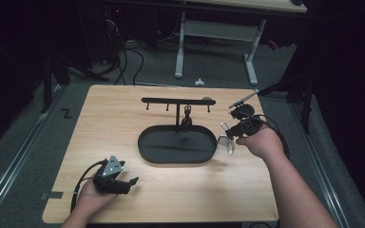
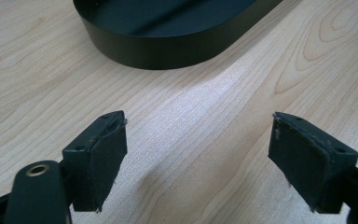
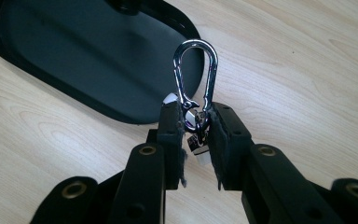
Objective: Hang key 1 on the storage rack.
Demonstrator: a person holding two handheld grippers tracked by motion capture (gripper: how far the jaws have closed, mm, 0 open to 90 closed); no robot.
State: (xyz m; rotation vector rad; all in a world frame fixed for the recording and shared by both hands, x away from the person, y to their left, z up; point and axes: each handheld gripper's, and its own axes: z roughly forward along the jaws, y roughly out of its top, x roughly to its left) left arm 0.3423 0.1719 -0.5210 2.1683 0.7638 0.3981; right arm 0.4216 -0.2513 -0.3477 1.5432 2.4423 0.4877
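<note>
My right gripper (image 3: pixel 196 114) is shut on the swivel base of a silver carabiner clip (image 3: pixel 179 70), whose loop sticks out past the pads. A pale tag (image 1: pixel 225 142) dangles below it. In the high view my right gripper (image 1: pixel 230 129) hovers just right of the black oval tray (image 1: pixel 142 142), beside its hook stand (image 1: pixel 176 100). A small dark item (image 1: pixel 187 112) hangs from one hook near the stand's post. My left gripper (image 1: pixel 130 184) rests low at the front left of the table, and its jaws (image 2: pixel 199 119) stand wide apart with nothing between them.
The light wooden table (image 1: pixel 109 118) carries the tray in its middle. The tray's black wall (image 2: pixel 168 46) rises a short way ahead of the left gripper. A white-legged desk (image 1: pixel 247 57) and cables stand on the floor beyond the table's far edge.
</note>
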